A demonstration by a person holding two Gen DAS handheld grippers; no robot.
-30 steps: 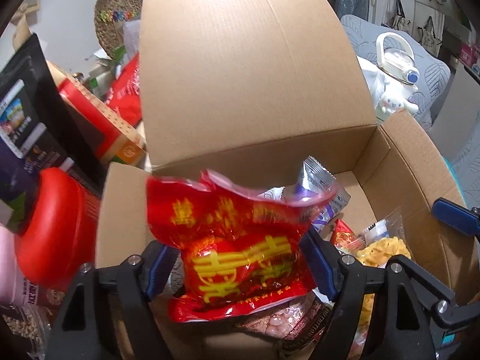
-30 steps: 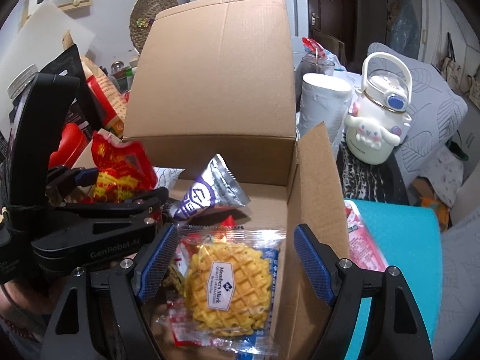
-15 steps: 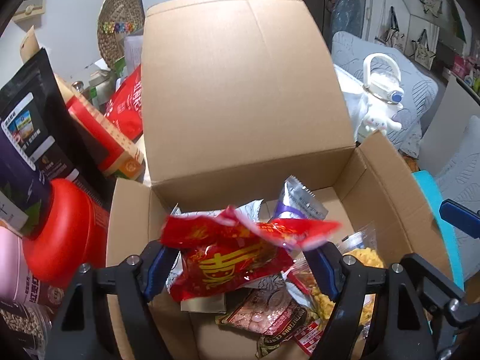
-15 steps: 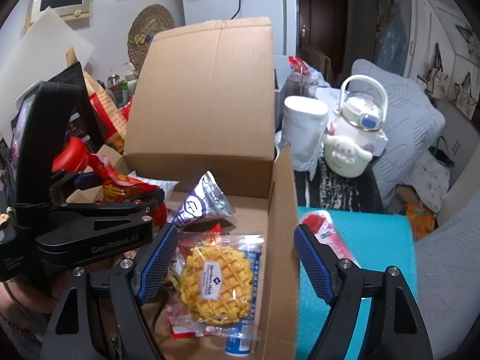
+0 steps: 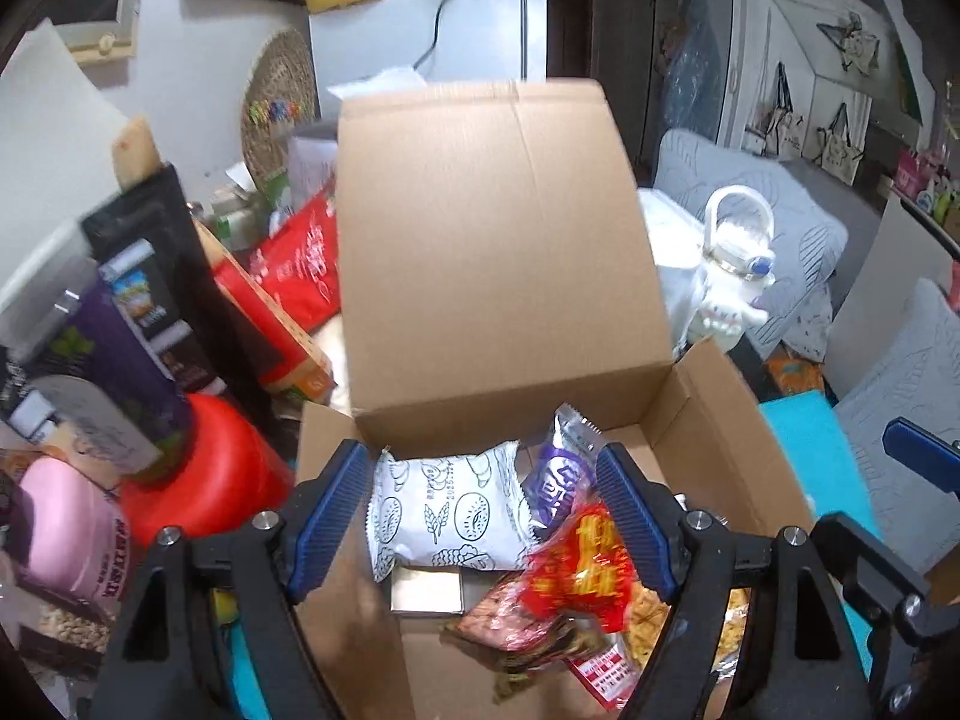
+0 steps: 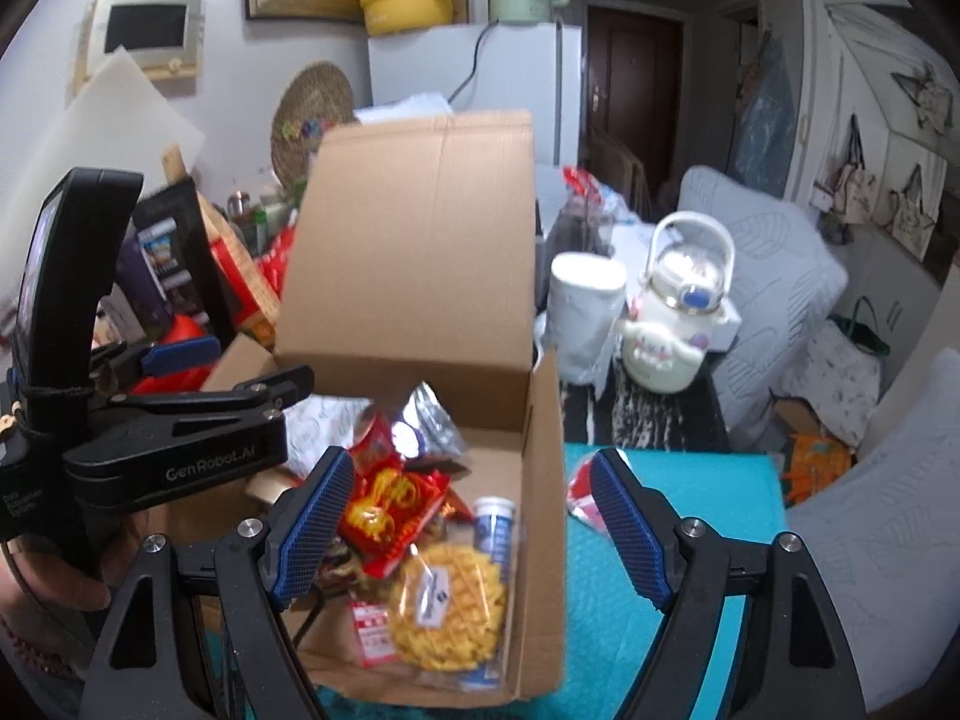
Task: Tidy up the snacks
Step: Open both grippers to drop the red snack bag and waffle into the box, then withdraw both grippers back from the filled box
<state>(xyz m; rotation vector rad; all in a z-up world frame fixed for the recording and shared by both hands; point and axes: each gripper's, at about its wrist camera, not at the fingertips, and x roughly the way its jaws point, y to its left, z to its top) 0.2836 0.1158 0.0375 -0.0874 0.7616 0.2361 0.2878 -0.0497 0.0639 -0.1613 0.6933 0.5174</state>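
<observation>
Both grippers hang over the open box (image 5: 714,420), fingers spread with nothing between them: left gripper (image 5: 483,516), right gripper (image 6: 468,513). The tall rear flap (image 6: 414,252) stands upright; the right wall (image 6: 543,510) edges a teal mat (image 6: 678,540). The red packet (image 5: 579,564), white bun pack (image 5: 450,510) and waffle (image 6: 447,606) lie inside. Clutter crowds the left.

Lived-in home room. White fridge (image 6: 474,90) at back, yellow pot (image 6: 408,3) on top; dark door (image 6: 633,96) right of it. Grey cushioned sofa (image 6: 774,276) further right.
</observation>
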